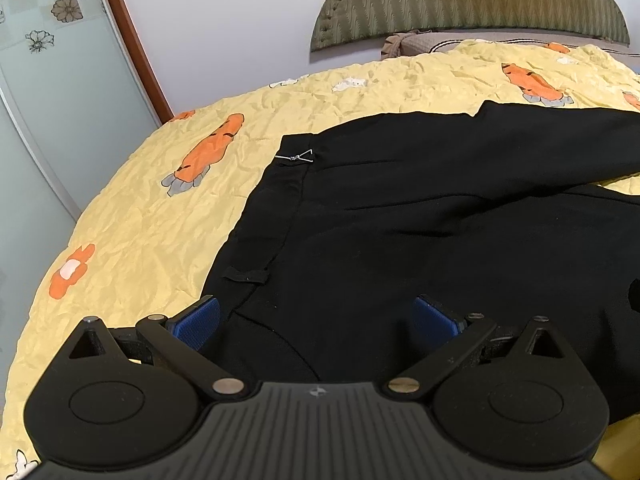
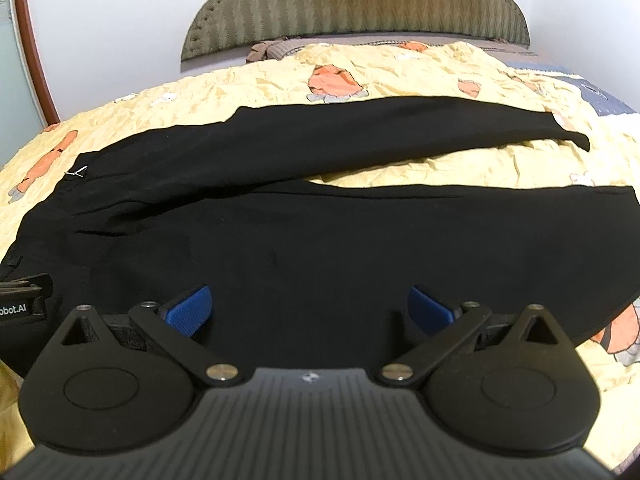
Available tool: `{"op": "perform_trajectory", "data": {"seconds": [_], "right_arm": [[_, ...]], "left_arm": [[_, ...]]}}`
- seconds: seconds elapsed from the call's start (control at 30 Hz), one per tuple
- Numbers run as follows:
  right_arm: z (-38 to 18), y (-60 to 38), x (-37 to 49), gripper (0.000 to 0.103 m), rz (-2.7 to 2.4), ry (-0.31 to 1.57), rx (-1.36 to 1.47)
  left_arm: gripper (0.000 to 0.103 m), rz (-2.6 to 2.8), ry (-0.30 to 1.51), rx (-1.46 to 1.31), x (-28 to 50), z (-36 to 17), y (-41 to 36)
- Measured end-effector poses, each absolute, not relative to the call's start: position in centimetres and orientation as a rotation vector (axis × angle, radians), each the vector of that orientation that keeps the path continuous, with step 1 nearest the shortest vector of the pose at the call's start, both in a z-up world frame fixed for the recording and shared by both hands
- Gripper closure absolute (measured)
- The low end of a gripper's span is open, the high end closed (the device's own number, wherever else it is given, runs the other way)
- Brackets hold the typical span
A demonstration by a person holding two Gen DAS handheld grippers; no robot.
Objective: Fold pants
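Pants (image 2: 320, 248) spread on bedspread (image 2: 460, 160) | headboard (image 2: 352, 0) behind | both grippers open

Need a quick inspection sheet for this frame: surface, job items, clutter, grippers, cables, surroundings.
Surface: bed with wrinkled yellow carrot-print cover.
Job's things: black pants spread flat, legs apart, waistband to the left; metal clip at the waistband.
Clutter: brownish cloth by the headboard.
Grippers: left gripper open over the waistband end; right gripper open over the near leg.
Cables: nothing seen.
Surroundings: padded green headboard, white wall, floral glass door.
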State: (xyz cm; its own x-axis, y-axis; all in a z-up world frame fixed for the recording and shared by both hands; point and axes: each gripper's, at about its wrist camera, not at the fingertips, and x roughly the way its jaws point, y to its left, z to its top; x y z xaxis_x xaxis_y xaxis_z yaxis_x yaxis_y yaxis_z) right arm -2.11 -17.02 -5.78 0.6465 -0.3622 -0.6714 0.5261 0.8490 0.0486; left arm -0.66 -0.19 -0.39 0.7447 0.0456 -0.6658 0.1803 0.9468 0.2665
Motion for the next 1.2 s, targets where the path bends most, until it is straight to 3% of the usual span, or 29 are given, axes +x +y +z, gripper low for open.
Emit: {"op": "perform_trajectory", "data": {"seconds": [0.5, 0.97, 1.2], "right_arm": [[-2.9, -15.8, -1.0, 0.0, -0.344, 0.601, 0.157], [1.3, -14.4, 3.5, 0.0, -0.12, 0.455, -0.128], [2.0, -14.8, 7.7, 0.0, -0.048, 0.484, -0.242]], "left_arm": [[0.0, -0.067, 0.685, 0.374, 1.6, 0.8, 0.1], [0.0, -0.047, 0.637, 0.402, 6.9, 2.7, 1.9], [0.0, -0.122, 0.666, 0.393, 11.3, 2.9, 3.5]]}}
